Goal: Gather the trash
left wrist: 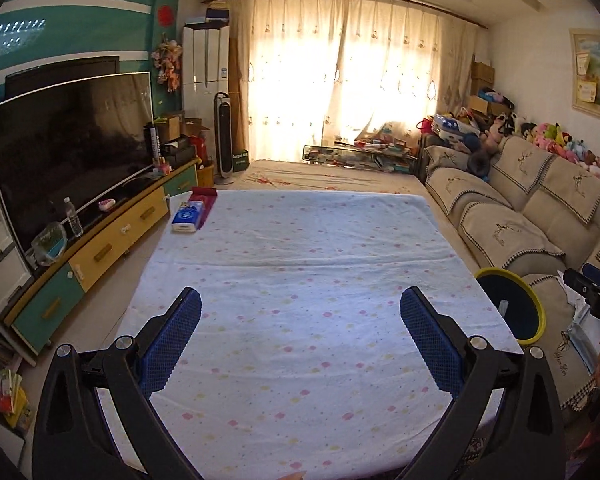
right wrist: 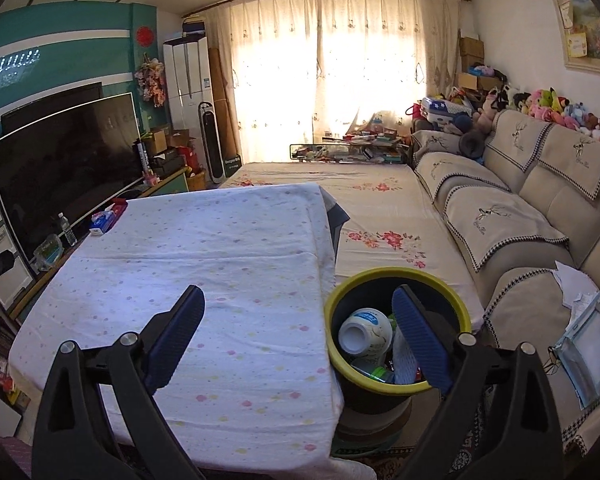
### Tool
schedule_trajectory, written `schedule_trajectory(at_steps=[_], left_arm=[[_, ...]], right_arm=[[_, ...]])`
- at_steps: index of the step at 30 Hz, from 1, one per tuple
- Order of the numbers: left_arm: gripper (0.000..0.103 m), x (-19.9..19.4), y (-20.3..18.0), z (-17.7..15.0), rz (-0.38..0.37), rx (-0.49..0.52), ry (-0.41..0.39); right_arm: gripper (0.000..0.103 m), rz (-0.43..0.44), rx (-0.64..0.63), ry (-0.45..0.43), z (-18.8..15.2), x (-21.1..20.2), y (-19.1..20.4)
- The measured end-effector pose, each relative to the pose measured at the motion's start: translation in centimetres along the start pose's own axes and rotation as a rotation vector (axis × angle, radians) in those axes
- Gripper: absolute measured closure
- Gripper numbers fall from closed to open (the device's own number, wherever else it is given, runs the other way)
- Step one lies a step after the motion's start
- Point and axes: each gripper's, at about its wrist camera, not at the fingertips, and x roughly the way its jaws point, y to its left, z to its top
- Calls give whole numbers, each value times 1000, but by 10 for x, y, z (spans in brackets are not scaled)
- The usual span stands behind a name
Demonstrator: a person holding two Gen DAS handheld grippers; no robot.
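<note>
A dark trash bin with a yellow rim (right wrist: 400, 274) stands at the table's right side. It holds a white paper cup (right wrist: 364, 332) and other trash. The bin also shows in the left wrist view (left wrist: 538, 312). My right gripper (right wrist: 300, 308) is open and empty, its right finger over the bin and its left finger over the table. My left gripper (left wrist: 300, 308) is open and empty above the table's near half. The table is covered with a white dotted cloth (left wrist: 300, 260); the same cloth shows in the right wrist view (right wrist: 188, 248).
A blue tissue pack (left wrist: 186, 217) and a red box (left wrist: 206, 200) lie at the table's far left corner. A TV (left wrist: 68, 148) on a low cabinet (left wrist: 112, 240) is to the left. A beige sofa (right wrist: 520, 216) runs along the right, with papers (right wrist: 584, 320) on it.
</note>
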Motion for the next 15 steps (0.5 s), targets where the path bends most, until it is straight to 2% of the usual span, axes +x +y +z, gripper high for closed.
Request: schedule_trajectory(at_steps=[5,15], left_arm=[[5,-28,21,-13,21,-21,-31],[5,-53,20,-22,34,-17,-53]], right_arm=[[12,19,-37,-14,-2,-14,22],[12,30,-49,-12,-9,-20,34]])
